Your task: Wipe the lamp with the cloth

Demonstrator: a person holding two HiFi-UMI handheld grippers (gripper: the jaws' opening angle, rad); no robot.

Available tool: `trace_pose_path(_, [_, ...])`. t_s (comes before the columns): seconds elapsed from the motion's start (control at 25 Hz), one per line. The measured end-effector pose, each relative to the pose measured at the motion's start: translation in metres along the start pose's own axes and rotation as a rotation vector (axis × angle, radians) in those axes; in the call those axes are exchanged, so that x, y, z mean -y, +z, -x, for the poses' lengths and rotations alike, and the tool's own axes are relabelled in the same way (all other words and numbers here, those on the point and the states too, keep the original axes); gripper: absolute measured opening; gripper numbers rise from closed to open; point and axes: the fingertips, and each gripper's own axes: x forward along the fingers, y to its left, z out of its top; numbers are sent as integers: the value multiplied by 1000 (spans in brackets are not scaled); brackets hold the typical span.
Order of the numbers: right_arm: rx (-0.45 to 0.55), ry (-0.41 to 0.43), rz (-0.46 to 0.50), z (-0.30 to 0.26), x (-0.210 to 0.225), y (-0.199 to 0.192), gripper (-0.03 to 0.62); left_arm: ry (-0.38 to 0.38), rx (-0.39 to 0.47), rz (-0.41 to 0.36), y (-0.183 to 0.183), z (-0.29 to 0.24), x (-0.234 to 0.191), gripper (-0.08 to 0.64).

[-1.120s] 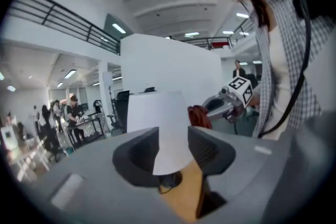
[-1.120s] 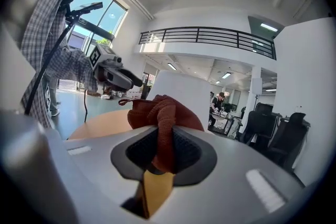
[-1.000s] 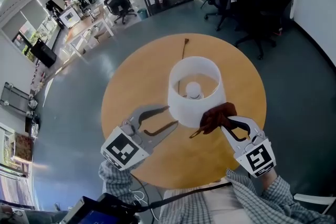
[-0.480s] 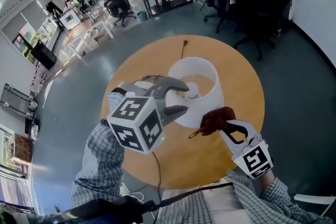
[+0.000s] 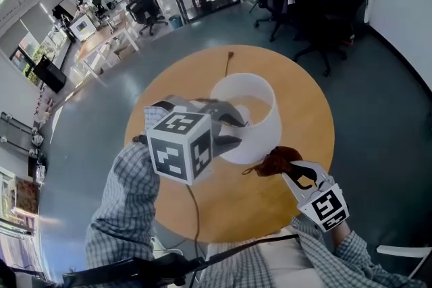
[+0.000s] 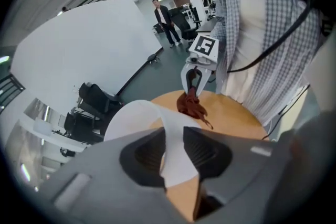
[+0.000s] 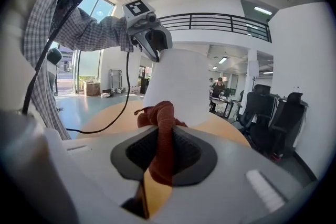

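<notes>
Two grippers, 1 lamp, 1 cloth, 1 round table (image 5: pixel 307 98). L arm is raised, checked sleeve (image 5: pixel 125 199) over the tabletop. The left gripper (image 5: pixel 237 130) tips steeply down onto the lamp (image 5: pixel 262 138) at the top rim of its white shade (image 6: pixel 131 120), marker cube (image 5: pixel 181 146) facing up. Its jaws have just been closing: one inside the shade, one outside, wall between the pads, but partly apart w/ no pinch showing.

R arm is low by the table's near edge. The right gripper (image 5: pixel 291 168) points nearly level at the shade's foot, jaws clamped on the dark red cloth (image 5: pixel 275 160), bunched just beside the shade.

Only the head view gives the whole tabletop and the lamp's cord (image 5: pixel 229 63). Left gripper view alone shows the cloth dangling from the R tips. Right gripper view alone shows the L one perched atop the shade.
</notes>
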Motion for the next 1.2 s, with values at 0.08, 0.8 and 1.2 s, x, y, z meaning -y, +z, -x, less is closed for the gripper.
trace_pose_path(0.08, [-3, -7, -24, 3, 5, -5, 67, 0, 27, 12, 2, -1, -2, 106])
trace_pose_path(0.8, [-30, -41, -86, -42, 28, -17, 67, 105, 183, 161, -40, 16, -53, 104])
trace_pose_path(1.2, [34, -62, -51, -120, 47, 22, 67, 201, 301, 304, -78, 24, -100, 117])
